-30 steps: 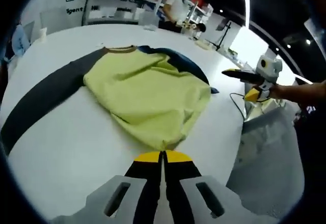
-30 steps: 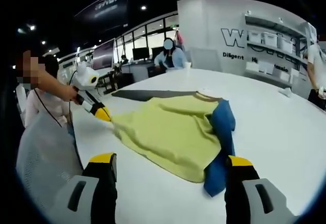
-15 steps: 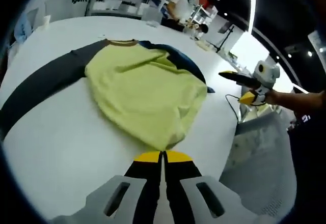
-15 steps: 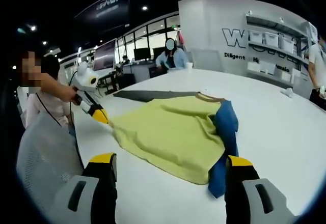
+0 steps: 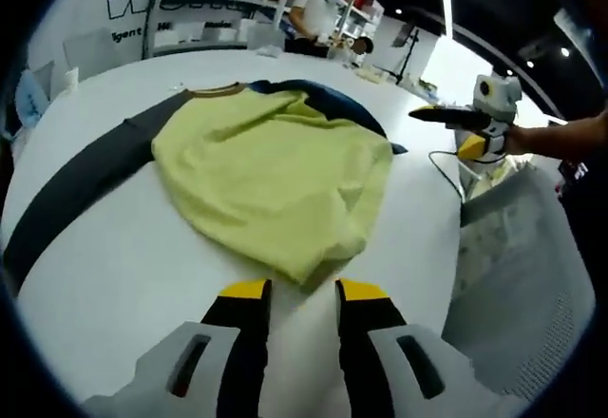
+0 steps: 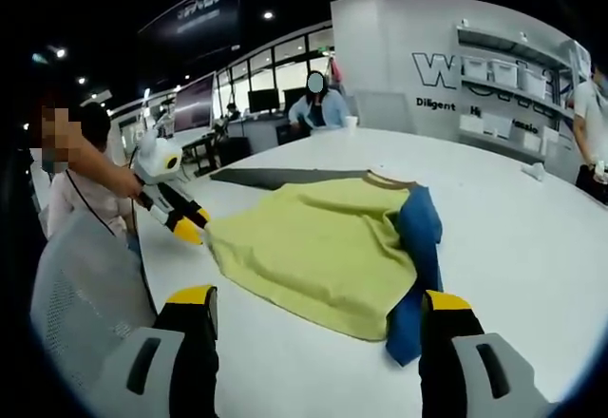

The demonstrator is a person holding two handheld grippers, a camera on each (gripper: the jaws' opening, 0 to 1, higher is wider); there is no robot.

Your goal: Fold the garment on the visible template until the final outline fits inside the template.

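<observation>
1. the left gripper (image 5: 302, 291) lets go: its jaws, pressed together on the hem corner half a second back, now stand apart, with the cloth edge lying just beyond the tips at 12 o'clock.

2. the garment (image 5: 275, 176) lies flat on the white table (image 5: 123, 247), yellow-green body up, dark sleeve (image 5: 76, 185) stretched out towards 9 o'clock, collar at the far end.

3. in the right gripper view the left gripper (image 6: 176, 220) sits at 9 o'clock, its yellow tips just beside the hem and apart from the cloth.

4. the right gripper (image 6: 319, 304) hangs wide open as it did before, holding nothing; the blue sleeve (image 6: 416, 247), folded over the body, ends near its right jaw at 4 o'clock.

5. the garment (image 6: 318, 247) has settled a little flatter since the release.

6. my read: one fold is laid down and released. the dark sleeve is not yet folded in, so i'd say plenty remains; i can't make out any template outline on the table.
</observation>
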